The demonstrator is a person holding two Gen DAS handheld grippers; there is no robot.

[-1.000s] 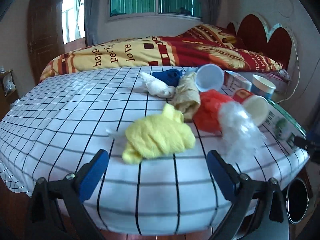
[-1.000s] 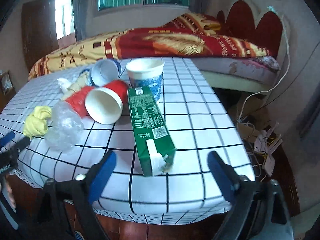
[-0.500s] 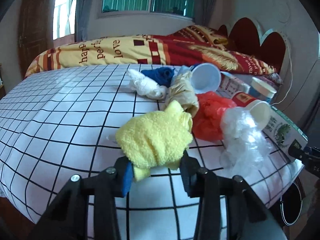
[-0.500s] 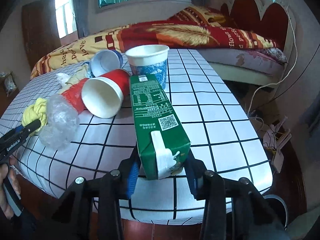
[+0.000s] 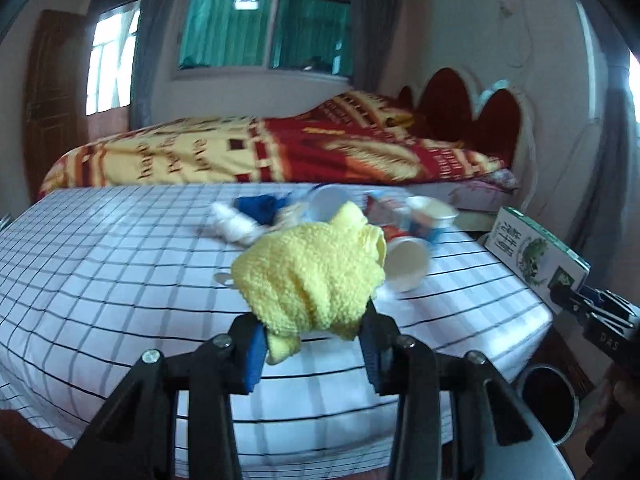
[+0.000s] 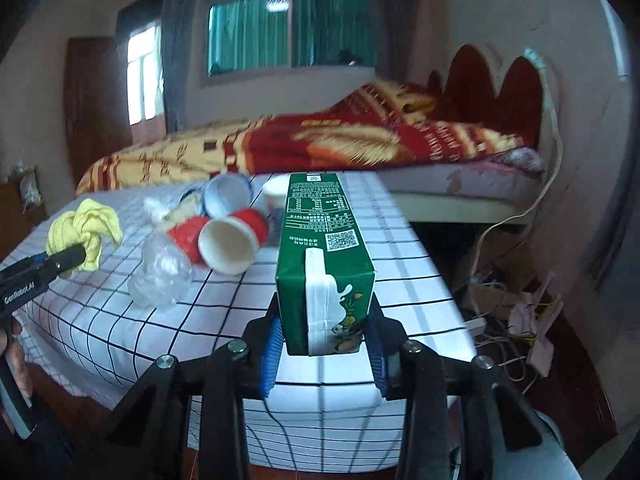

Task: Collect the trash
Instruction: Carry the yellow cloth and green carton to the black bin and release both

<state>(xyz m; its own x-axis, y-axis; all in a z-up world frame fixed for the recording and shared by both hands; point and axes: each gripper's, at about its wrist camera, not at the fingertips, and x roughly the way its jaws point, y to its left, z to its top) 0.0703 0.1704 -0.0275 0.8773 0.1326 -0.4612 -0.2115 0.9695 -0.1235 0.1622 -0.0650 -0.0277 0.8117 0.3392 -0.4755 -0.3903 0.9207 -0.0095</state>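
Observation:
My left gripper [image 5: 312, 346] is shut on a crumpled yellow cloth [image 5: 312, 276] and holds it above the checked table [image 5: 100, 280]. My right gripper [image 6: 324, 344] is shut on a green milk carton [image 6: 320, 248], lifted off the table [image 6: 400, 280]. The carton also shows at the right of the left wrist view [image 5: 536, 252], and the cloth at the left of the right wrist view [image 6: 84, 228]. On the table lie a red paper cup [image 6: 228, 244], a clear plastic bag [image 6: 160, 272], a blue cup [image 6: 226, 198] and a white wad [image 5: 236, 226].
A dark round bin [image 5: 548, 400] stands on the floor below the table's right corner. A bed with a red and yellow cover [image 5: 280, 152] lies behind the table. Cables and paper scraps [image 6: 532, 312] lie on the floor to the right.
Both grippers closed on their items, the left on the yellow cloth and the right on the green carton, then lifted them off the table.

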